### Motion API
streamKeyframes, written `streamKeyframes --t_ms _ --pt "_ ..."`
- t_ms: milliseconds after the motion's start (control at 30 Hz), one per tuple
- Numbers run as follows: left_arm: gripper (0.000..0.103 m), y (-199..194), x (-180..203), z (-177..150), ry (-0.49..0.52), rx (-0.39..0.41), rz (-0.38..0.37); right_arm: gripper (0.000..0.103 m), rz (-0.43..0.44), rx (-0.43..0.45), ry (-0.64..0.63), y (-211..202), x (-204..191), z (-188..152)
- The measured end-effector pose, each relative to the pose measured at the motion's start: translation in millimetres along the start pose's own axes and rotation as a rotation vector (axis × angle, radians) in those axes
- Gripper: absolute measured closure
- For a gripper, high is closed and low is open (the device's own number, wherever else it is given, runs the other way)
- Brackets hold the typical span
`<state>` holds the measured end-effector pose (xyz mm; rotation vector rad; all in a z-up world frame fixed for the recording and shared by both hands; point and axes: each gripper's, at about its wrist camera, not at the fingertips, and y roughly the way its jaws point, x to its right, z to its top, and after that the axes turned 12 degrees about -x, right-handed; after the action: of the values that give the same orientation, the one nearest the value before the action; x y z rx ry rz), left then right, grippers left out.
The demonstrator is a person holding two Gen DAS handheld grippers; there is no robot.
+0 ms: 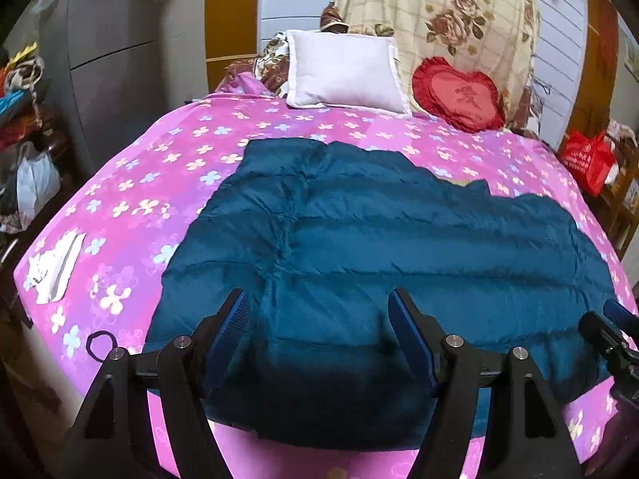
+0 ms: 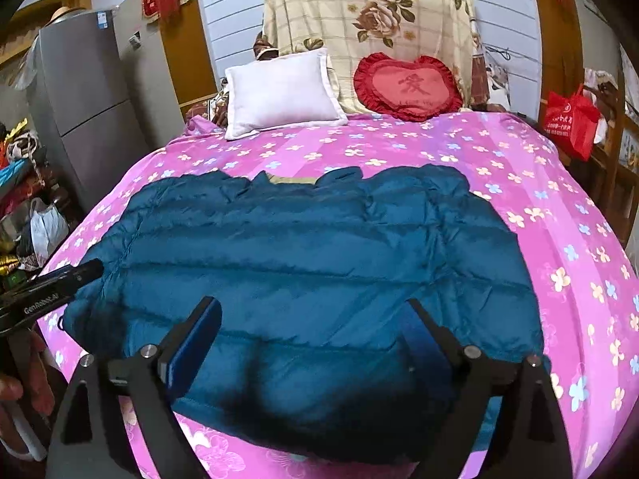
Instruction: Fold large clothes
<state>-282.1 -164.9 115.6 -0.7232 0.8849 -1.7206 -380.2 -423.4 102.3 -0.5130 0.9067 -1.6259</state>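
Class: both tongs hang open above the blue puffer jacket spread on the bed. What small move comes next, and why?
Probably lower the left tongs onto the puffer jacket's near hem: it lies flat on the pink bedspread, ungripped, both tongs open.

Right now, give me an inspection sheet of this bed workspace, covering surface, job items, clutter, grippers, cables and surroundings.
Surface: pink flowered bedspread, fairly smooth.
Job's things: teal puffer jacket lying spread flat across the near half of the bed.
Clutter: white pillow and red heart cushion at the head; white folded item and black hair tie near the left edge.
Grippers: left gripper and right gripper both above the jacket, jaws open, holding nothing.
Cables: nothing seen.
Surroundings: grey fridge, red bag, floral blanket.
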Motion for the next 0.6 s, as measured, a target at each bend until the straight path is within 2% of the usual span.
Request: streamKeyframes --t_ms 600 --pt "0.051 1.1 20.9 -10.5 0.046 0.029 0.029 0.005 -0.068 0.002 -0.008 12.9 -25.6 -6.4"
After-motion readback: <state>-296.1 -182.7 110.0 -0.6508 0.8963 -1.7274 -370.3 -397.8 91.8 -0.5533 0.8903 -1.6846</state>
